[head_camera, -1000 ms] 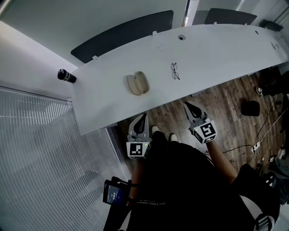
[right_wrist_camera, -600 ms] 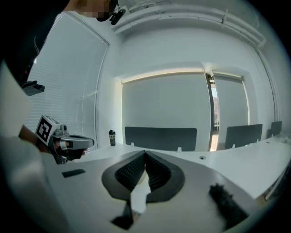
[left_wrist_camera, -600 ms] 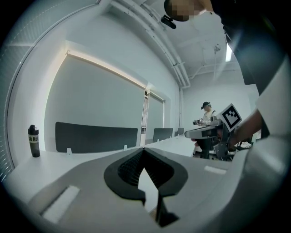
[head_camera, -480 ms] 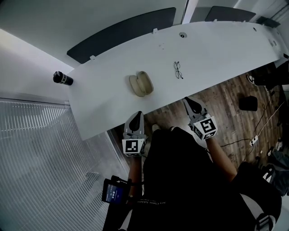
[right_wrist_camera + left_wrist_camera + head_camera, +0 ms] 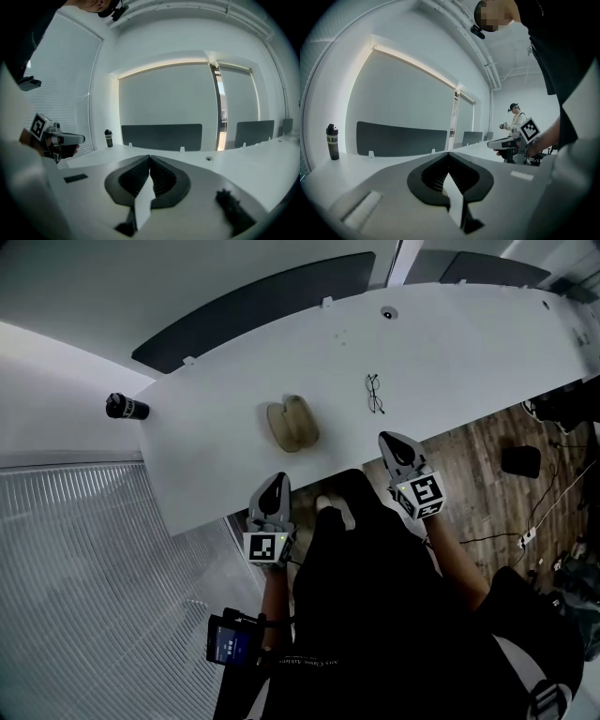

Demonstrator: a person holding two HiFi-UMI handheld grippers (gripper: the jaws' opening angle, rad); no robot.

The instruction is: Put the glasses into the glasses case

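An open beige glasses case (image 5: 292, 423) lies on the long white table (image 5: 450, 352). The dark-framed glasses (image 5: 375, 393) lie folded out to its right, apart from it. My left gripper (image 5: 277, 483) is at the table's front edge, below the case, jaws shut and empty. My right gripper (image 5: 391, 441) hovers at the front edge just below the glasses, also shut on nothing. In the left gripper view the jaws (image 5: 449, 155) meet at a point; in the right gripper view the jaws (image 5: 150, 159) do too. Neither gripper view shows the case.
A dark bottle (image 5: 125, 408) stands off the table's left end, also seen as the bottle (image 5: 332, 141) and the bottle (image 5: 108, 138). Dark divider panels (image 5: 253, 306) line the far edge. A small round port (image 5: 388, 312) sits in the tabletop. Another person (image 5: 516, 121) stands far off.
Both grippers have come closer to the table's front edge, the right one nearing the glasses. The case and glasses have not moved on the table.
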